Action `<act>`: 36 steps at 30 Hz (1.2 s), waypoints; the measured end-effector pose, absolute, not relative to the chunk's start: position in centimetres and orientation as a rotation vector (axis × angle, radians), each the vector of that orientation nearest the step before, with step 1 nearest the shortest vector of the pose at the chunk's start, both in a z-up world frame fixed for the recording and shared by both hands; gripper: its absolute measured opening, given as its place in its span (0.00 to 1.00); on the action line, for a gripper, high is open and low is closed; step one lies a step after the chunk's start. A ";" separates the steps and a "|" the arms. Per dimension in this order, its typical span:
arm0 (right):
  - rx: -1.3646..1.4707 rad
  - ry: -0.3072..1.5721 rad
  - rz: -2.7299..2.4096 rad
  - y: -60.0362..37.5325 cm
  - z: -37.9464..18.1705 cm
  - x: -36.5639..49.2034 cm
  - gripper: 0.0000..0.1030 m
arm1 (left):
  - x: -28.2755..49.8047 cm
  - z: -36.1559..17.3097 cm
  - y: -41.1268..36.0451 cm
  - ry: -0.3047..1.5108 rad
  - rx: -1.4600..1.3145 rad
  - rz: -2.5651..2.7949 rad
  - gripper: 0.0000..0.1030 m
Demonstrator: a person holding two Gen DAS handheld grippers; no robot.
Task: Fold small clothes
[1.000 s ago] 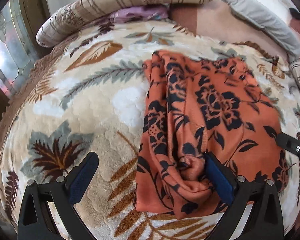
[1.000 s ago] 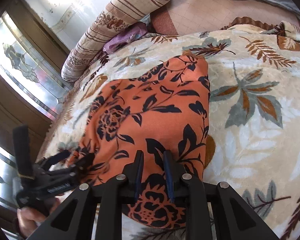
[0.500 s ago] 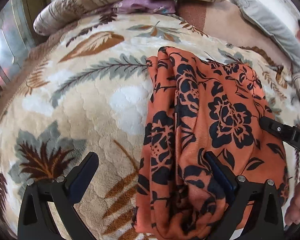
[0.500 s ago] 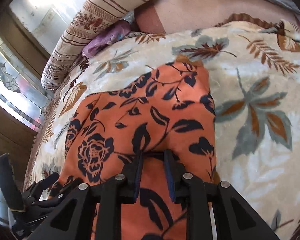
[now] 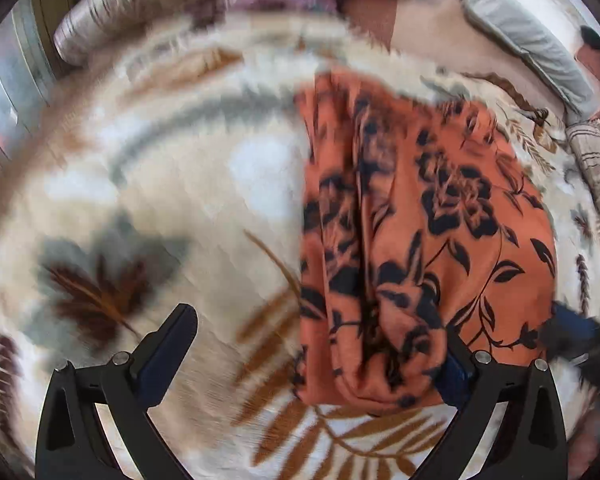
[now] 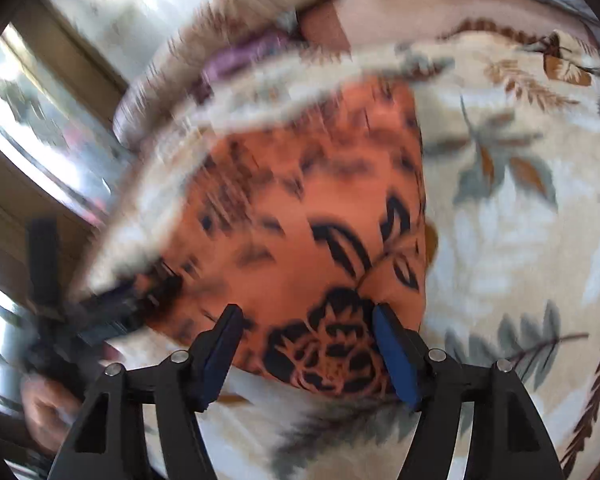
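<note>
Orange floral garment [image 5: 428, 232] lying folded on leaf-print blanket [image 5: 172, 184], near edge bunching up. L gripper [image 5: 316, 344] gaping wide, gripping nothing, its right finger touching the bunched edge. R gripper [image 6: 308, 344] spread partway, straddling near hem w/o pinching. Both views blurring. Risk: a finger dragging the loose roll, fold springing open, since nothing is pinning the cloth
</note>
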State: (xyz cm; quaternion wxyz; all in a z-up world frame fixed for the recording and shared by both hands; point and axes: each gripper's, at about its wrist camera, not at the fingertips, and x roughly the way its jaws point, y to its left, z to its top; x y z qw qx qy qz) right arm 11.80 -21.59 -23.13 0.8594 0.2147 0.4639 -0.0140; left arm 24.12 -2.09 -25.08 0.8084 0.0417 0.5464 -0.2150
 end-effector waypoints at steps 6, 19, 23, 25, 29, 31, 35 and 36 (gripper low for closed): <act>0.494 0.926 -0.007 -22.5 -21.1 11.9 0.67 | 24.1 -23.4 -1.5 1.088 0.043 -0.477 1.00; 0.727 0.895 0.011 -30.5 -22.0 14.6 0.67 | 27.8 -24.7 -2.7 1.125 -0.104 -0.471 1.00; 0.774 0.901 0.023 -31.2 -23.8 15.5 0.67 | 27.6 -24.7 -3.5 1.108 -0.061 -0.464 1.00; 0.792 0.908 0.035 -31.5 -24.5 15.9 0.67 | 27.6 -24.6 -4.0 1.093 -0.027 -0.455 1.00; 0.823 0.911 0.065 -31.6 -25.5 16.6 0.68 | 27.6 -24.6 -4.4 1.089 -0.007 -0.452 1.00; 0.837 0.911 0.083 -31.5 -25.9 17.0 0.68 | 27.6 -24.6 -4.4 1.087 -0.003 -0.451 1.00; 0.852 0.920 0.113 -31.2 -26.6 17.9 0.71 | 27.5 -24.7 -4.6 1.082 0.004 -0.450 1.00; 0.866 0.924 0.125 -31.1 -26.9 18.2 0.71 | 27.5 -24.7 -4.7 1.081 0.007 -0.450 1.00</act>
